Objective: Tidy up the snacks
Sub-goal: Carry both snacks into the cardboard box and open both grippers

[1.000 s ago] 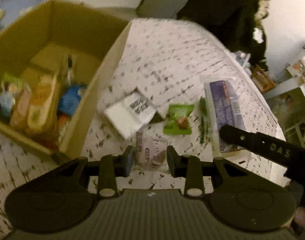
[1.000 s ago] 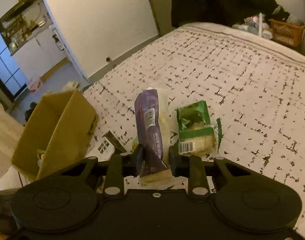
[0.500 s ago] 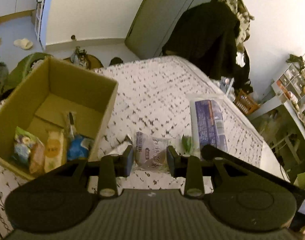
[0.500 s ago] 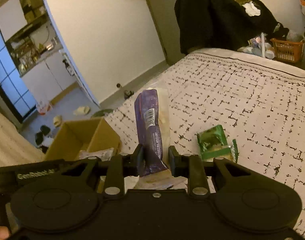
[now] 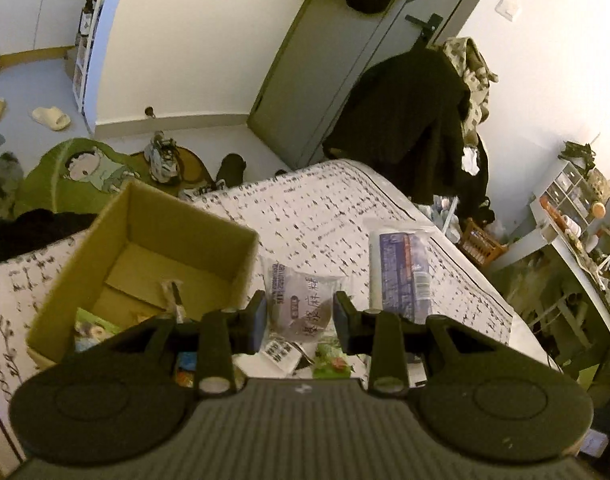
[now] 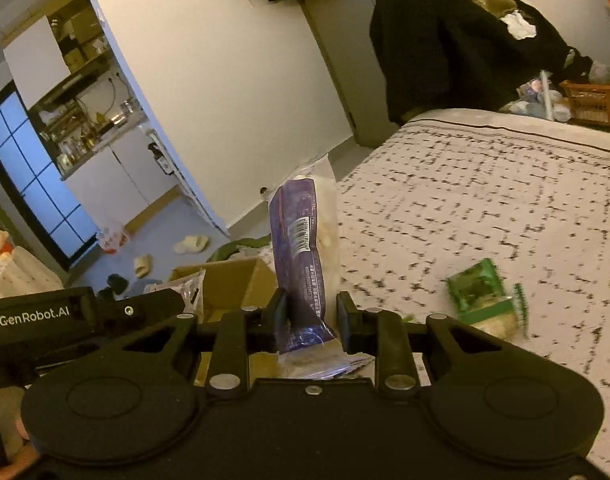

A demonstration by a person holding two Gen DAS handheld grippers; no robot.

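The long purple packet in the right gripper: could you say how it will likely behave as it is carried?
The long purple packet stands upright above the right gripper, so its contents probably stiffen it. Its crinkled film below looks soft and perhaps slippery. Held low, it may sway.

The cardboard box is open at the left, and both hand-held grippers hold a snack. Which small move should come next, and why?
Probably carry the clear round-cake packet, held in the left hand-held gripper, leftward over the cardboard box and release it. The box lies nearest that gripper and already holds snacks.
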